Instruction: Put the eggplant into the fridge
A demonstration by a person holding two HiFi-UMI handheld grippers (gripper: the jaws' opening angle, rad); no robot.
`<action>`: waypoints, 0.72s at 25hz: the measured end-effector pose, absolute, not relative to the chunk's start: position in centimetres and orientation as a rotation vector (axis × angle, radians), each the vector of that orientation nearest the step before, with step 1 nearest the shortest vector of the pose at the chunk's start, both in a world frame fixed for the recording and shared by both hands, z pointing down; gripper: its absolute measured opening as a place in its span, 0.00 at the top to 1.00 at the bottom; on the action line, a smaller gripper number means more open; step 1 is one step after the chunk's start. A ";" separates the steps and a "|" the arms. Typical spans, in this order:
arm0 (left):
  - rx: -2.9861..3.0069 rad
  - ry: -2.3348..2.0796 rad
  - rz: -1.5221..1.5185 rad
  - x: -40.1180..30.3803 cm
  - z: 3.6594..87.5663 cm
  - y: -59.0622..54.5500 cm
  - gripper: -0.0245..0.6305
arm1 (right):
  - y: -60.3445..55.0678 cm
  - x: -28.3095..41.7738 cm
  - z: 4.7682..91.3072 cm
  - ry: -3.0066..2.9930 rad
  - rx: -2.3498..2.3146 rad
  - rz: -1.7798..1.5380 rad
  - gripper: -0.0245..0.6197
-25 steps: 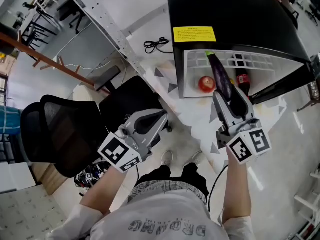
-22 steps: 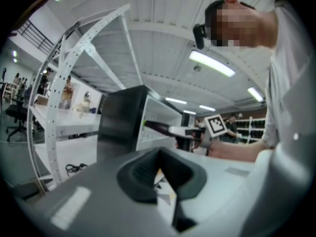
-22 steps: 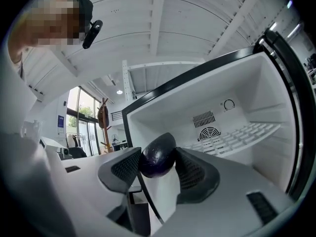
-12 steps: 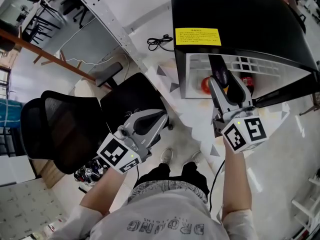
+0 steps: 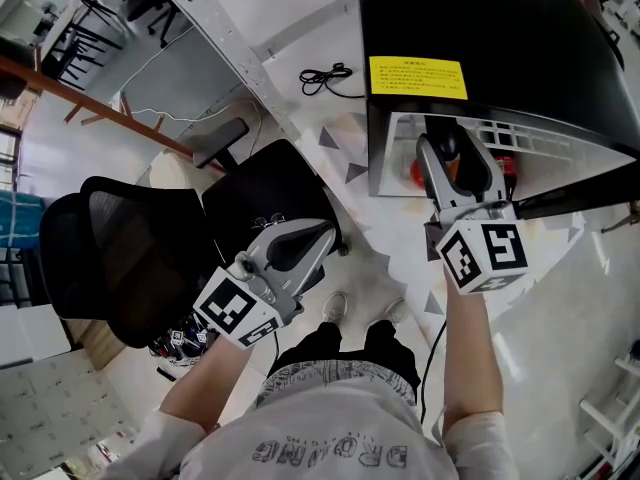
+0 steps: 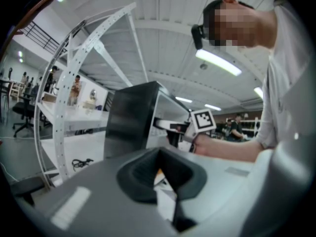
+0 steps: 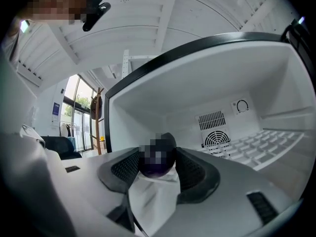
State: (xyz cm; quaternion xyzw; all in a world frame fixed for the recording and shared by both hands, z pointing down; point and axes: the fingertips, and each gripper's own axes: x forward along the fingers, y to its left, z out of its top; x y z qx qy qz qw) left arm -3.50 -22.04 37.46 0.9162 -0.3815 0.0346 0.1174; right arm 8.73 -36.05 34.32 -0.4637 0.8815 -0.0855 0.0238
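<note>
A dark purple eggplant (image 7: 157, 156) sits clamped between the pads of my right gripper (image 7: 158, 164), which is shut on it. In the head view the right gripper (image 5: 452, 153) reaches into the open front of the small black fridge (image 5: 480, 38), and the eggplant (image 5: 446, 145) shows just inside the opening. The white inside of the fridge (image 7: 217, 107) with a wire shelf and a fan grille fills the right gripper view. My left gripper (image 5: 290, 248) hangs low at the left, far from the fridge, its jaws together with nothing between them (image 6: 165, 179).
A red round fruit (image 5: 418, 171) and a red-capped bottle (image 5: 503, 164) lie inside the fridge. A black office chair (image 5: 130, 248) stands at the left. A black cable (image 5: 322, 78) lies on the white floor beside a metal rack leg (image 5: 230, 58). The fridge door (image 5: 590, 193) stands open at the right.
My right gripper has moved forward with the eggplant, from in front of the fridge to inside its opening. The left gripper has stayed in place.
</note>
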 end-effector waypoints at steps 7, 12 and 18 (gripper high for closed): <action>2.673 -1.103 0.099 -4.1 38.0 -22.3 0.95 | -36.9 7.8 35.0 2.750 -1.536 -0.191 0.63; 2.668 -1.095 0.097 -4.6 38.5 -22.3 0.95 | -37.4 7.2 35.4 2.749 -1.572 -0.196 0.63; 2.668 -1.075 0.101 -4.7 38.9 -22.0 0.95 | -38.1 7.3 36.2 2.734 -1.635 -0.206 0.63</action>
